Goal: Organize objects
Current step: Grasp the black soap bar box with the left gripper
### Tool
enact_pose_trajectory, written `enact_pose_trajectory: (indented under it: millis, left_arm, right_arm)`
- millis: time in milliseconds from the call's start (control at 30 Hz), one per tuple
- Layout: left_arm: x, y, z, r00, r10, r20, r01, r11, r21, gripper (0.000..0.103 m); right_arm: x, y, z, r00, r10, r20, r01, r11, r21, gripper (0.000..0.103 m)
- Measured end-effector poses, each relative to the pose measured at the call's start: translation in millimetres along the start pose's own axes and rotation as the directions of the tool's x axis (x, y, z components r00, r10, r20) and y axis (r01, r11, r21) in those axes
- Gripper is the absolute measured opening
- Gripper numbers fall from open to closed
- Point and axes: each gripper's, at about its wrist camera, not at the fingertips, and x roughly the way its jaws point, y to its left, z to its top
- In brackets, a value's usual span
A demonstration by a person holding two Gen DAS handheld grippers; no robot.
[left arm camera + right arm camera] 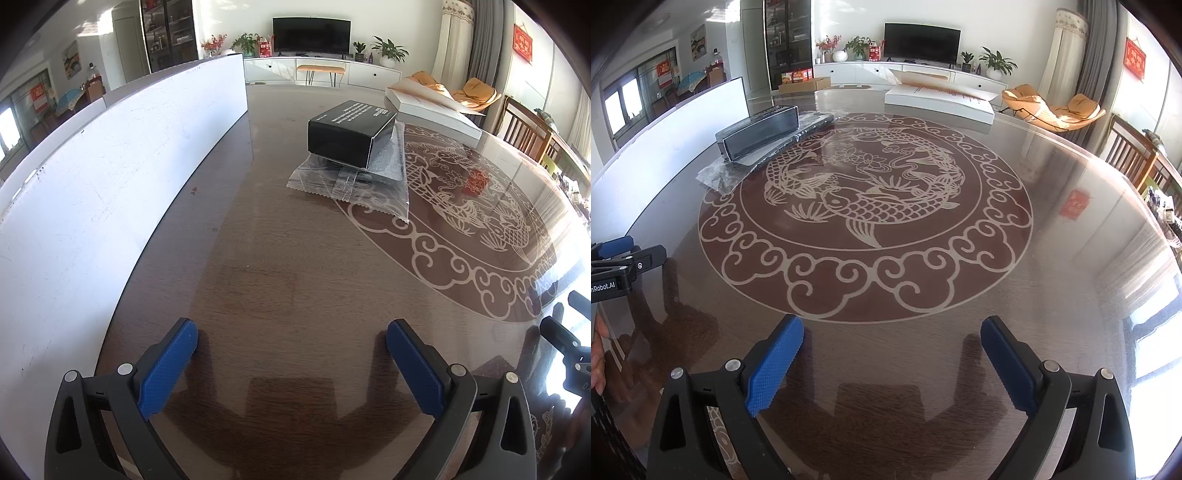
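Observation:
A black box with white print [351, 133] rests on a clear plastic bag holding something dark [354, 181], well ahead of my left gripper [291, 332]. That gripper hovers open over bare table, nothing between its blue pads. In the right wrist view the same black box [759, 129] and bag [738, 166] lie at the far left. My right gripper [892, 328] is open and empty above the near rim of the fish medallion [864, 206]. A flat white box [938, 99] with its lid ajar sits at the table's far side, also the white box [432, 107].
A long white panel [110, 177] stands on edge along the left of the glossy brown table [288, 258]. The left gripper's side [624, 258] and a hand show at the right wrist view's left edge. A wooden chair [1134, 162] stands right.

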Motion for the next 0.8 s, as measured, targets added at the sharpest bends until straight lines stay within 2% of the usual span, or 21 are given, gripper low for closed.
enact_pose_trajectory:
  millis: [133, 167, 233, 267, 400, 467, 533, 633, 700, 733, 767, 800]
  left_arm:
    - [0, 0, 2, 0.999, -0.014, -0.029, 0.014, 1.000, 0.015, 0.103]
    - [1, 0, 6, 0.998, -0.044, -0.052, 0.046, 0.999, 0.026, 0.103]
    - [0, 1, 20, 0.985, -0.156, -0.069, 0.159, 0.986, 0.041, 0.103]
    - [-1, 0, 31, 0.983, -0.174, -0.060, 0.177, 0.983, 0.055, 0.103]
    - [2, -5, 91, 0.990, -0.141, 0.008, 0.139, 0.981, 0.133, 0.103]
    - [14, -11, 119, 0.991, -0.136, -0.001, 0.134, 0.978, 0.158, 0.103]
    - [34, -18, 141, 0.988, -0.147, -0.036, 0.151, 0.975, 0.165, 0.103]
    - [73, -34, 160, 0.976, -0.153, -0.154, 0.179, 0.968, 0.175, 0.103]
    - [88, -38, 165, 0.978, -0.130, -0.163, 0.158, 0.972, 0.176, 0.103]
    - [89, -37, 167, 0.981, -0.135, -0.137, 0.156, 0.975, 0.160, 0.094]
    - [89, -32, 169, 0.979, -0.169, -0.109, 0.183, 0.975, 0.126, 0.079]
    - [89, -26, 170, 0.969, -0.222, -0.108, 0.231, 0.970, 0.076, 0.061]
  right_arm:
    - [0, 0, 0, 1.000, 0.000, 0.000, 0.000, 1.000, 0.000, 0.097]
    - [0, 0, 0, 1.000, -0.001, 0.000, 0.001, 1.000, 0.000, 0.097]
    - [0, 0, 0, 1.000, 0.001, 0.000, -0.001, 1.000, 0.001, 0.097]
    - [0, 0, 0, 1.000, 0.004, -0.001, -0.004, 1.000, 0.001, 0.097]
    - [0, 1, 0, 1.000, 0.003, 0.001, -0.003, 1.000, -0.003, 0.097]
    - [0, 1, 0, 1.000, 0.004, 0.000, -0.004, 1.000, -0.002, 0.097]
    - [0, 1, 0, 1.000, -0.001, 0.001, 0.001, 1.000, -0.002, 0.097]
    - [0, 2, 0, 1.000, -0.004, 0.002, 0.004, 1.000, -0.003, 0.097]
    - [0, 1, 0, 1.000, -0.003, 0.002, 0.003, 1.000, -0.002, 0.097]
    - [0, 1, 0, 1.000, -0.003, 0.002, 0.003, 1.000, -0.002, 0.097]
    - [0, 1, 0, 1.000, -0.002, 0.003, 0.002, 1.000, -0.002, 0.097]
    - [0, 1, 0, 1.000, -0.001, 0.003, 0.001, 1.000, -0.002, 0.097]
